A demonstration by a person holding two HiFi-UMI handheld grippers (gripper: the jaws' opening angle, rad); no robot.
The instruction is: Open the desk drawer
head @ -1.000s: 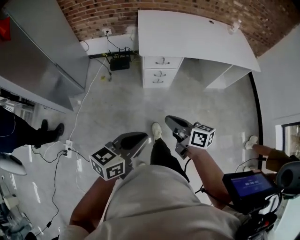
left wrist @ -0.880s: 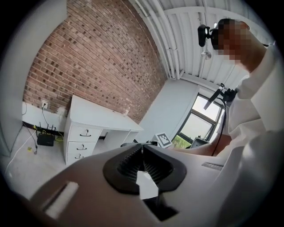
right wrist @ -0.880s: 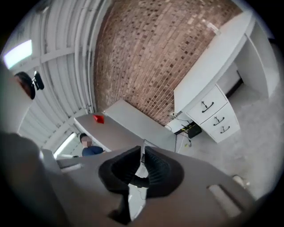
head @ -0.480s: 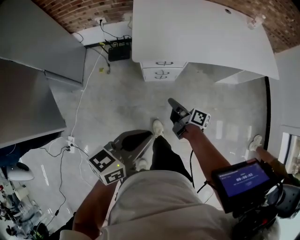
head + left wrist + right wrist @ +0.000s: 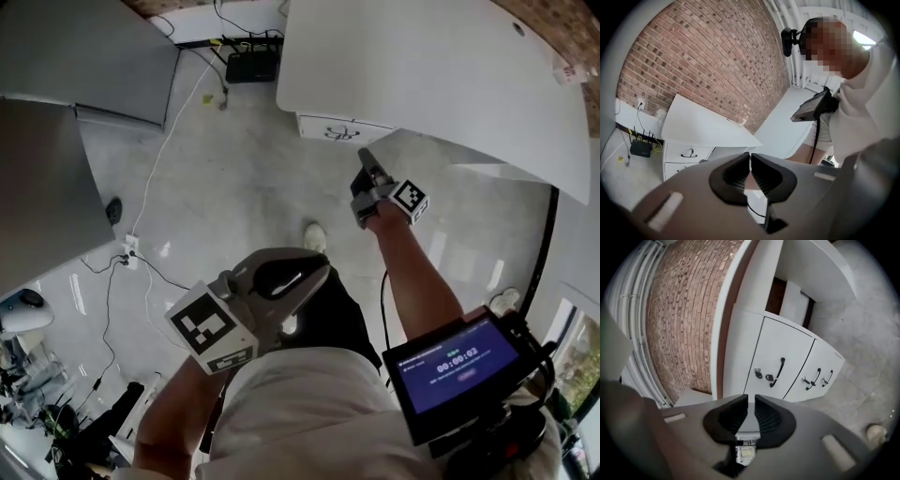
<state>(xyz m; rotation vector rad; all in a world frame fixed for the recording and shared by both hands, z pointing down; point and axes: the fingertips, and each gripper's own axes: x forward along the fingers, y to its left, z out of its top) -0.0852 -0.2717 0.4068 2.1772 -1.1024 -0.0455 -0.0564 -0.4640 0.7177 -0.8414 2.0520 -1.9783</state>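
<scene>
The white desk (image 5: 422, 66) fills the upper right of the head view, with its drawer unit (image 5: 343, 131) peeking out under the front edge. My right gripper (image 5: 366, 161) is held out at arm's length just short of those drawers, jaws shut with nothing between them. In the right gripper view (image 5: 751, 399) the three drawer fronts appear turned sideways, and the top drawer (image 5: 776, 359) carries a black handle (image 5: 777, 372) and a lock. My left gripper (image 5: 317, 272) hangs low near the person's waist, shut and empty. The left gripper view (image 5: 750, 158) shows the desk (image 5: 705, 125) farther off.
A grey table (image 5: 56, 122) stands at the left. White cables run across the concrete floor to a power strip (image 5: 128, 249). A black box (image 5: 253, 64) sits by the wall. A small screen (image 5: 450, 361) rides at the person's right side. One shoe (image 5: 316, 236) shows below the right gripper.
The person has stepped closer to the desk, which now fills more of the view. The right gripper has reached forward to just before the drawers. The left gripper stayed low by the waist.
</scene>
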